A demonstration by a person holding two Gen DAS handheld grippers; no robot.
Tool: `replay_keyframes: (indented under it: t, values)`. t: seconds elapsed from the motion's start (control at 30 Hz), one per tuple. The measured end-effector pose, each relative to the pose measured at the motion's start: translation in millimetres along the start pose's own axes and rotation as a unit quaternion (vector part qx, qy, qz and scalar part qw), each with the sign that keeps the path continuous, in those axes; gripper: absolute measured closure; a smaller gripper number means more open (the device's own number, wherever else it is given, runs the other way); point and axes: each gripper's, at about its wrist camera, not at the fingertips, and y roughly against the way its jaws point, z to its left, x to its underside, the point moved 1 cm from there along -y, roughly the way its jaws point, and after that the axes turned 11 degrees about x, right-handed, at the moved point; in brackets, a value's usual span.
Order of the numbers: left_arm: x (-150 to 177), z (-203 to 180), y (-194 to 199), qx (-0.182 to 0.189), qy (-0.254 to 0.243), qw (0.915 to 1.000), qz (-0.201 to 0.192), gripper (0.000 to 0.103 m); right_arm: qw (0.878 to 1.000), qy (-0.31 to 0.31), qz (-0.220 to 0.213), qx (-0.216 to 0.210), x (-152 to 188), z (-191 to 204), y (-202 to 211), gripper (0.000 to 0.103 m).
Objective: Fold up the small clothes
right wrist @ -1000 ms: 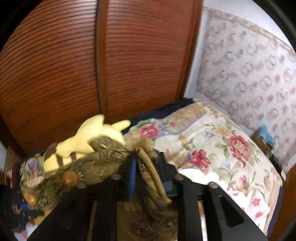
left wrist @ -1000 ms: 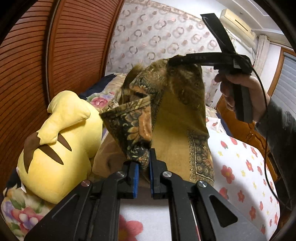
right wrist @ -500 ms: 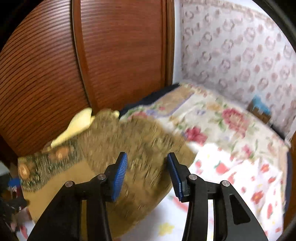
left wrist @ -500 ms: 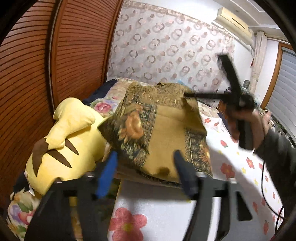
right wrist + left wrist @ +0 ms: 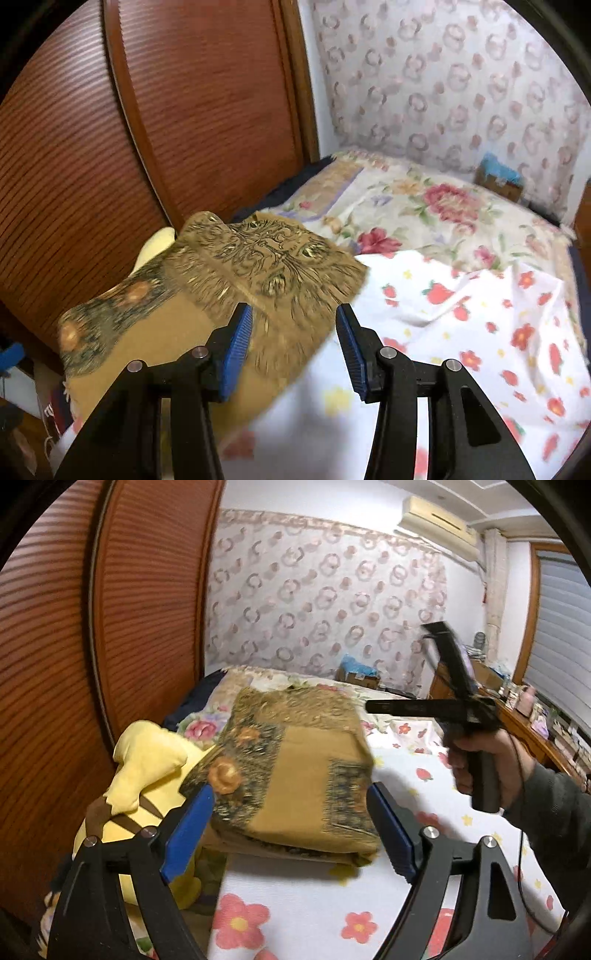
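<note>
1. The folded cloth (image 5: 306, 771) is mustard-brown, with dark patterned borders, orange flower motifs and a plain ochre middle panel.
2. It lies folded into a thick, roughly rectangular bundle, its layered edges showing along the near side.
3. It rests on the bed (image 5: 417, 794), on the white floral sheet; its left edge overlaps the yellow plush toy (image 5: 147, 753).
4. Neither tool touches it.
</note>
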Motion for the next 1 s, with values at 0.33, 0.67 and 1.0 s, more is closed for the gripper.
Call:
replay_keyframes:
  t: [0.33, 0.67, 1.0]
  values:
    - [3, -65, 20, 0.016, -0.051, 0.9984, -0.018, 0.018, 0.995, -0.042, -0.078, 0.046, 106, -16, 149, 0.049]
    - [10, -132, 38, 0.028, -0.089, 0.9955, -0.016, 0.018, 0.984, -0.083, -0.083, 0.134, 185, -16, 258, 0.035]
    - [-5, -176, 56, 0.052, -0.109, 0.9922, -0.032, 0.018, 0.964, -0.136, -0.137, 0.184, 217, 2, 356, 0.034]
